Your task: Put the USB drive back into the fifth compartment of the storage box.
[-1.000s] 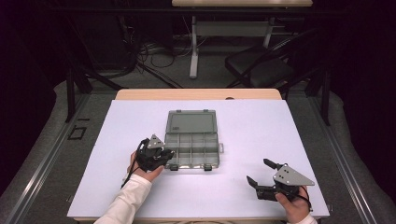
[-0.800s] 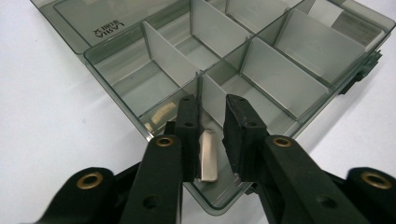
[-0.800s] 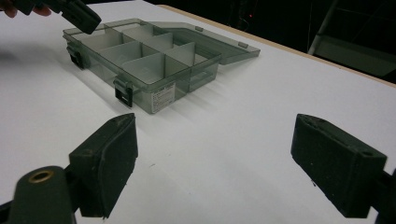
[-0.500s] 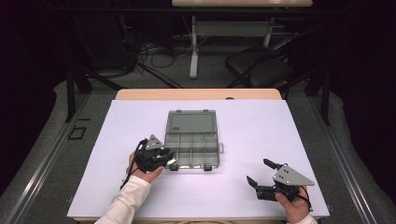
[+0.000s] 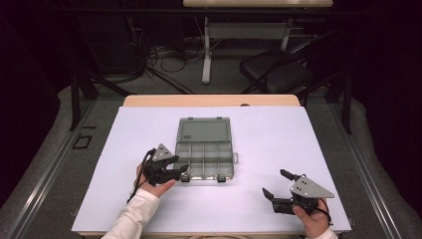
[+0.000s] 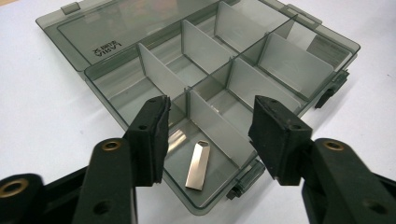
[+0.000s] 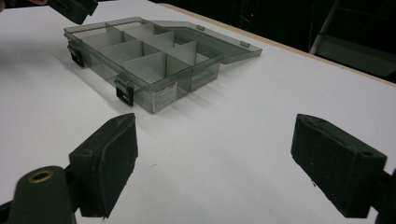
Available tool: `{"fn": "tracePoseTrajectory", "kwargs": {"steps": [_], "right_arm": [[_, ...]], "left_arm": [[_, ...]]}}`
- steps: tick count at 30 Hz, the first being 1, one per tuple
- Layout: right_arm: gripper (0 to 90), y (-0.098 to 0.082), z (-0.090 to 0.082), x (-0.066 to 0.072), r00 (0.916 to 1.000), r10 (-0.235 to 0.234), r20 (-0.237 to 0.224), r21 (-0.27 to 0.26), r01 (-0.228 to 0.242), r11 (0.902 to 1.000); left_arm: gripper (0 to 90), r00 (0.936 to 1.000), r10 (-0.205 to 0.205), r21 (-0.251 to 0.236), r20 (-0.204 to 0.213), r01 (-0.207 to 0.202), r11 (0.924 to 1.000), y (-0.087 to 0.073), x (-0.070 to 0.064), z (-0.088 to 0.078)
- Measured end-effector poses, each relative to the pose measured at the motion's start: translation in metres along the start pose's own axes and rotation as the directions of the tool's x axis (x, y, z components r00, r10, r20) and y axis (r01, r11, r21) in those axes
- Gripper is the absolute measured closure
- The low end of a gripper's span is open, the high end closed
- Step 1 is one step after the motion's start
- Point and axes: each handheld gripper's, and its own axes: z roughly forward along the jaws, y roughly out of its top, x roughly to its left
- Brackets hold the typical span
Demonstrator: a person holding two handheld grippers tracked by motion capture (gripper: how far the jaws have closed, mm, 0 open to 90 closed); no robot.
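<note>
The left claw (image 6: pixel 208 135) hangs over the seven-o'clock corner of the compartment box (image 5: pixel 205 152), its jaws just opened to a middling gap with nothing between them, and the silver USB stick (image 6: pixel 197 164) lies flat in that corner compartment. To finish well, lift straight up so neither pad clips a divider. At five o'clock on the desk (image 5: pixel 149 124), the right claw (image 5: pixel 275 187) rests wide and empty.

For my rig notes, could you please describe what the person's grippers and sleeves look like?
Both are black two-jaw grippers with blocky pads: the left gripper and right gripper each carry a grey three-cornered plate and trail a black cable. The white sleeve covers the left forearm.
</note>
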Motion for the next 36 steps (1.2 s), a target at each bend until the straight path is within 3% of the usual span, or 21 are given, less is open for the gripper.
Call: {"fn": "tracePoseTrajectory", "kwargs": {"steps": [17, 23, 28, 36], "right_arm": [[14.0, 0.0, 0.0, 0.001, 1.0, -0.005, -0.001, 0.002, 0.005, 1.0], [14.0, 0.0, -0.001, 0.001, 1.0, -0.006, -0.001, 0.002, 0.006, 1.0], [14.0, 0.0, 0.0, 0.001, 1.0, -0.003, 0.003, 0.005, 0.003, 1.0], [14.0, 0.0, 0.001, 0.002, 1.0, -0.002, 0.003, 0.007, 0.002, 1.0]], "left_arm": [[37.7, 0.9991, -0.013, -0.065, 0.039, 0.016, 0.9977, 0.006, 0.002, -0.019], [27.4, 0.9986, -0.021, -0.099, 0.049, 0.026, 0.9947, 0.008, 0.004, -0.028], [19.2, 0.9972, -0.024, -0.132, 0.071, 0.033, 0.9907, 0.012, 0.003, -0.037], [15.5, 0.9928, -0.02, -0.21, 0.118, 0.045, 0.9768, 0.02, 0.001, -0.048]]}}
